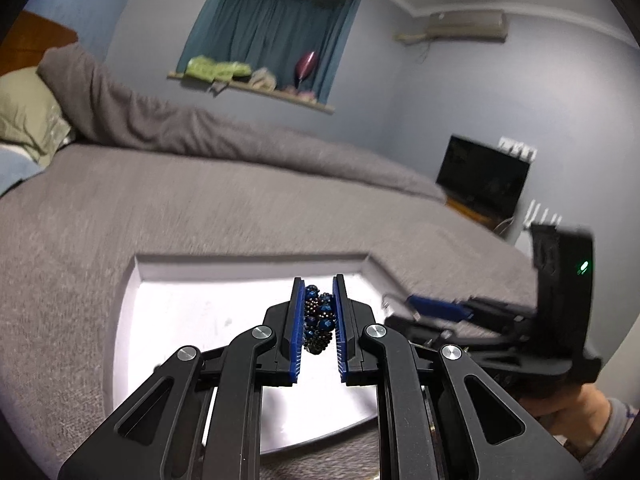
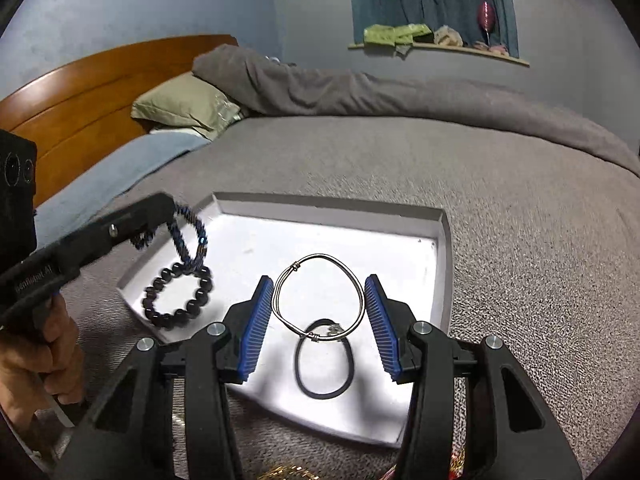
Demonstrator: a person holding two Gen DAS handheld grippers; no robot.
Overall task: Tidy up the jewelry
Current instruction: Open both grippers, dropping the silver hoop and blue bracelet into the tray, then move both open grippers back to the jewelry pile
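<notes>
My left gripper (image 1: 318,280) is shut on a dark blue beaded bracelet (image 1: 318,320) and holds it over the white tray (image 1: 180,320). In the right wrist view this bracelet (image 2: 188,236) hangs from the left gripper (image 2: 164,210), linked with a black round-bead bracelet (image 2: 178,294) dangling over the tray's (image 2: 400,256) left part. My right gripper (image 2: 318,280) grips a silver wire bangle (image 2: 318,298) between its blue pads (image 2: 256,322), squeezed to an egg shape above the tray. A black cord ring (image 2: 324,360) lies on the tray below the bangle.
The tray sits on a grey bedspread (image 2: 520,240). A rolled grey blanket (image 2: 360,88), a green pillow (image 2: 184,104) and a wooden headboard (image 2: 80,92) lie beyond. Gold and red jewelry (image 2: 288,472) shows at the bottom edge. A dark monitor (image 1: 482,176) stands at the right.
</notes>
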